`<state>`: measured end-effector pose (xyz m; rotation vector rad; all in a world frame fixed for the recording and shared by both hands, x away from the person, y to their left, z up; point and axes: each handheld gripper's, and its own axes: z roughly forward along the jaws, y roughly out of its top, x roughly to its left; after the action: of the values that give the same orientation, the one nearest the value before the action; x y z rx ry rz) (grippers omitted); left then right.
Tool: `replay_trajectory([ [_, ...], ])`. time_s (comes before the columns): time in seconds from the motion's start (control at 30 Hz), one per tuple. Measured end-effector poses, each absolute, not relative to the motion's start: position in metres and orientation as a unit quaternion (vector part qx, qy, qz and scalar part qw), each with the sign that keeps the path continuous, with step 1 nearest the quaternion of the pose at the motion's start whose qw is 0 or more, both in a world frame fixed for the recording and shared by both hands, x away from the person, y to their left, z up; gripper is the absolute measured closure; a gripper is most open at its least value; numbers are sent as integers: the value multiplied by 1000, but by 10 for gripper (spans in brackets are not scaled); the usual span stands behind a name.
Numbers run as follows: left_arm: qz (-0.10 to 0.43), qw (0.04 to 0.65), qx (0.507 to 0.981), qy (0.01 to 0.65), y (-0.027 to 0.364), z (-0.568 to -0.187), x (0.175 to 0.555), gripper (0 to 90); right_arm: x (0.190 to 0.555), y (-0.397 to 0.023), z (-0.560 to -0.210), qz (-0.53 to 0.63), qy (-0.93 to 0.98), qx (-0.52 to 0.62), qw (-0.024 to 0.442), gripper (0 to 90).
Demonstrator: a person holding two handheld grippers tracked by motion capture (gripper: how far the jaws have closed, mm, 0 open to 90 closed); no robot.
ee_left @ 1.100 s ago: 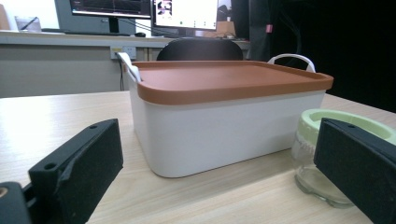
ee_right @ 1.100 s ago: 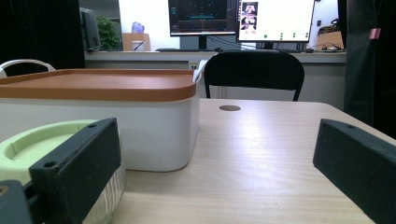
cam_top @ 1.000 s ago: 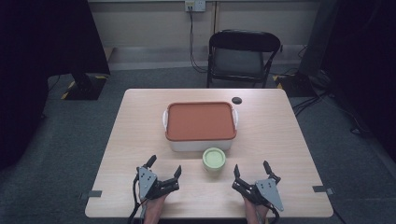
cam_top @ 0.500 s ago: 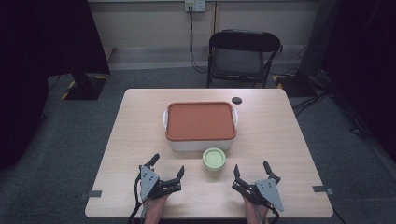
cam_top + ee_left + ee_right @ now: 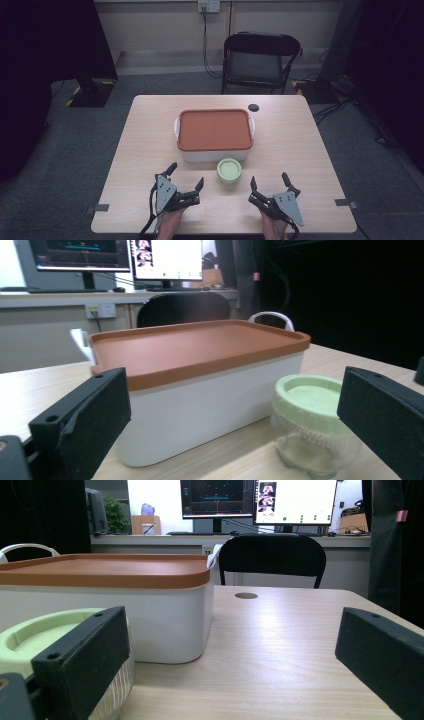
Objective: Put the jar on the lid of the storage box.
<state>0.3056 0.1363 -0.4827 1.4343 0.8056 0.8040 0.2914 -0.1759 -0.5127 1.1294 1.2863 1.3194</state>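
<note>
Left tool (image 5: 186, 179) and right tool (image 5: 269, 183) rest open on the near surface (image 5: 290, 145), flanking a green-lidded jar (image 5: 229, 172) just before the orange-lidded box (image 5: 214, 133).

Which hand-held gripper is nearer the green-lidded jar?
Left, narrowly. The left hand-held gripper sits just left of the jar, its nearer jaw tip pointing toward it. The right hand-held gripper sits to the jar's right and a little nearer the person. Both are open, neither touching it.
</note>
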Motion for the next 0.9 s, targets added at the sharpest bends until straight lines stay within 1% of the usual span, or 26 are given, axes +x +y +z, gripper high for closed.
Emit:
replay_trajectory([
  [0.7,297,627,646,318,102,-468,321,0,291,-176,-513,542,528,457,467,0],
  [0.9,285,621,661,310,89,-466,329,0,291,-176,-513,542,528,457,467,0],
])
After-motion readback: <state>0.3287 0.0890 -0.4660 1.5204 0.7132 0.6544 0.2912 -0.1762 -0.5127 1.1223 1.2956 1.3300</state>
